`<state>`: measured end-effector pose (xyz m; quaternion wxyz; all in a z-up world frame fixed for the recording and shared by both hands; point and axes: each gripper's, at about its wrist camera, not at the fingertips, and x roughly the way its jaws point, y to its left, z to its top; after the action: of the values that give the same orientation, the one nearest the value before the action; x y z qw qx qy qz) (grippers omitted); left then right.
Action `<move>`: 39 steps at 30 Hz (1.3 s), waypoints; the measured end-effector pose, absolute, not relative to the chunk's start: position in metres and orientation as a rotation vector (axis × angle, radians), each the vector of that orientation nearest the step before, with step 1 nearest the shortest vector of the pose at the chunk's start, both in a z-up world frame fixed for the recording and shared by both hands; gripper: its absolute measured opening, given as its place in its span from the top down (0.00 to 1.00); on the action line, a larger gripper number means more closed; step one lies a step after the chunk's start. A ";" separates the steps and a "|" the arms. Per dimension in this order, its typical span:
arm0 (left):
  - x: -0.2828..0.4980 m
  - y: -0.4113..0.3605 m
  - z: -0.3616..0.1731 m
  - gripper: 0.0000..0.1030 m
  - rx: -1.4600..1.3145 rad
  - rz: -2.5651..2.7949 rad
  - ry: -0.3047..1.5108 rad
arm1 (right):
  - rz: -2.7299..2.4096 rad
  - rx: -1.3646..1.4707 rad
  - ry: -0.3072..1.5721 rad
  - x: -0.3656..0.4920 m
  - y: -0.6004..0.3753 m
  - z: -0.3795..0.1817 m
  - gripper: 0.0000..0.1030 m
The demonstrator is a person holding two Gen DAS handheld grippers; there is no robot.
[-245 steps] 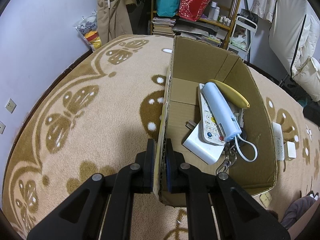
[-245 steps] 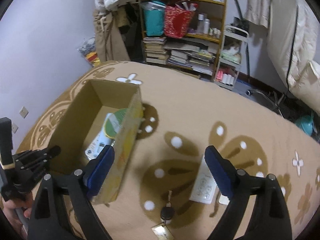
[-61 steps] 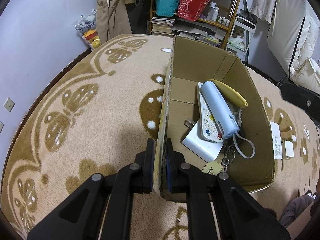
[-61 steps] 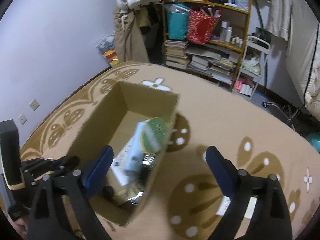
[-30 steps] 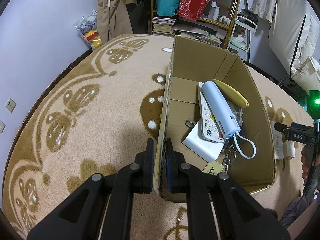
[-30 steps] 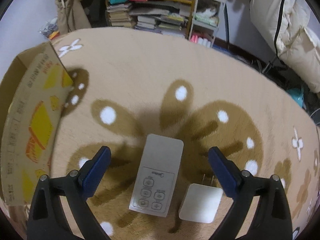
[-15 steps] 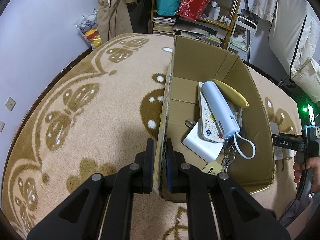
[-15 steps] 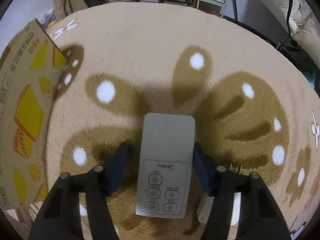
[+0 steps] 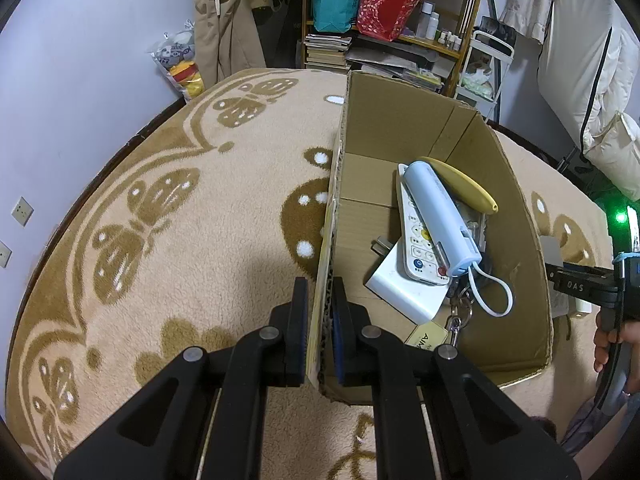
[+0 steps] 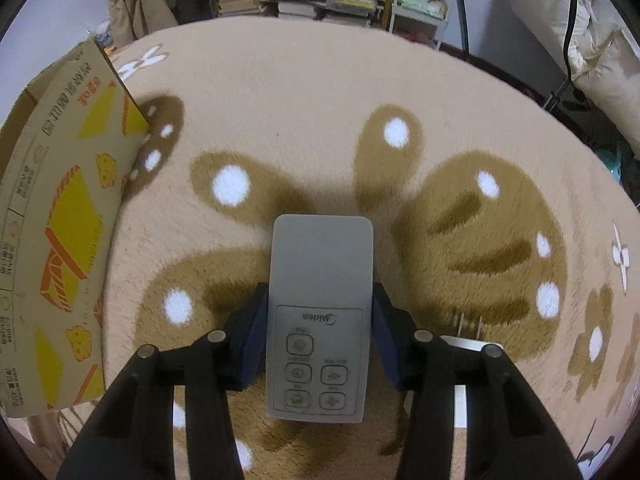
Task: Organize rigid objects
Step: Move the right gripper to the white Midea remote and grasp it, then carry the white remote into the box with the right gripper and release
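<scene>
My left gripper [image 9: 320,320] is shut on the near left wall of the open cardboard box [image 9: 400,120]. Inside the box lie a white remote [image 9: 416,236], a pale blue tube with a strap [image 9: 440,220], a yellow oblong piece [image 9: 464,184], a white adapter [image 9: 404,292] and keys with a tag [image 9: 452,320]. My right gripper [image 10: 320,320] is shut on a flat grey Midea remote [image 10: 320,280] that rests on the carpet. The box's printed outer wall [image 10: 60,220] stands to its left.
A white square adapter [image 10: 468,360] lies on the carpet just right of my right gripper, partly hidden by it. A shelf with books and bags [image 9: 380,20] stands at the back. The right hand and its gripper body [image 9: 592,292] show right of the box.
My right gripper dropped keys into the box, swung right and down to the grey remote, and closed its fingers onto the remote's sides. My left gripper has stayed clamped on the box wall.
</scene>
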<state>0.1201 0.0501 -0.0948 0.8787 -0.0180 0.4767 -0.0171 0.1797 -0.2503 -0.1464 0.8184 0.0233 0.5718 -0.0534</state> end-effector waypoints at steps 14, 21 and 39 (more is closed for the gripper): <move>0.118 0.049 -0.095 0.90 -0.037 -0.034 0.997 | 0.008 -0.033 0.980 0.178 -0.216 -0.065 0.50; 0.118 0.048 -0.094 0.90 -0.036 -0.033 0.997 | 0.110 -0.068 0.877 0.182 -0.176 -0.024 0.50; 0.119 0.047 -0.093 0.90 -0.044 -0.035 0.998 | 0.260 -0.066 0.831 0.184 -0.099 -0.006 0.50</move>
<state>0.1185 0.0471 -0.0930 0.8777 -0.0210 0.4784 -0.0168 0.1843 -0.0992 -0.0058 0.9061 -0.0319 0.4026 0.1259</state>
